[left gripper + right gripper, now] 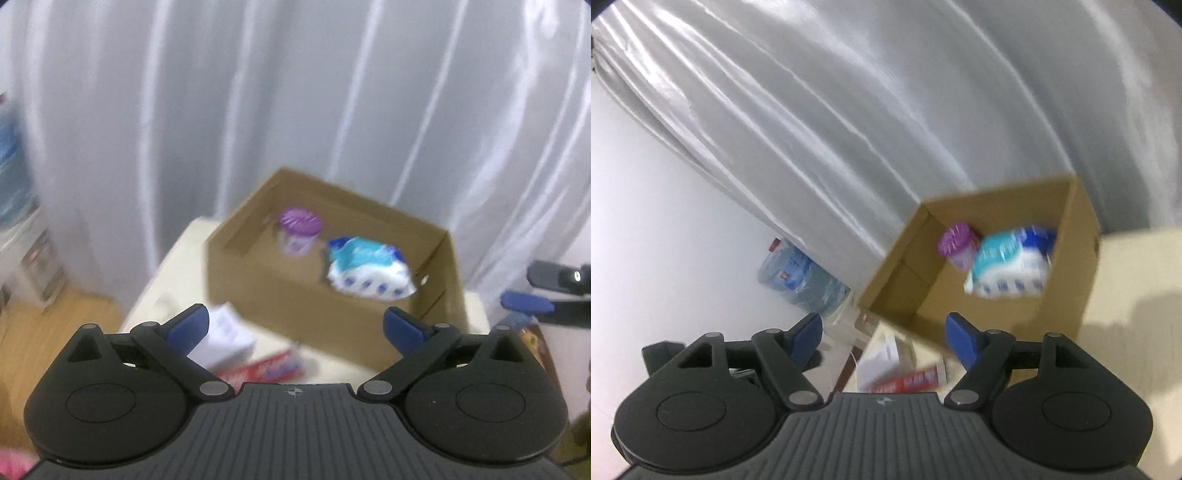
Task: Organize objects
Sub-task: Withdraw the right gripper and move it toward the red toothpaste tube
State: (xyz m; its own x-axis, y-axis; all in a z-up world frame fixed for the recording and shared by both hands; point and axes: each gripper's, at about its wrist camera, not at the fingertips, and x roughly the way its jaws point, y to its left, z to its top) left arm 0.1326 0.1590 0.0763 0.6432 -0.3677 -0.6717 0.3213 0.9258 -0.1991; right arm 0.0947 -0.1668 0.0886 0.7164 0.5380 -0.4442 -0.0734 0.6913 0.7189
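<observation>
Hovering short of cardboard box (pixel 258 280): left gripper (pixel 295 325) spread wide, empty; right gripper (pixel 884 338) parted, empty. Purple-lidded cup (pixel 298 230), wipes pack (pixel 369 267) already boxed. Red tube (pixel 273 367), white carton (pixel 225 336) left outside on table (pixel 173 258). Risk judged: thin flat tube missed or slipped from pads; box nudged.

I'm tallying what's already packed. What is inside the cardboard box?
Inside the cardboard box are a purple-lidded container and a blue-and-white soft pack, side by side. The near wall hides part of the floor, so more may lie there.
</observation>
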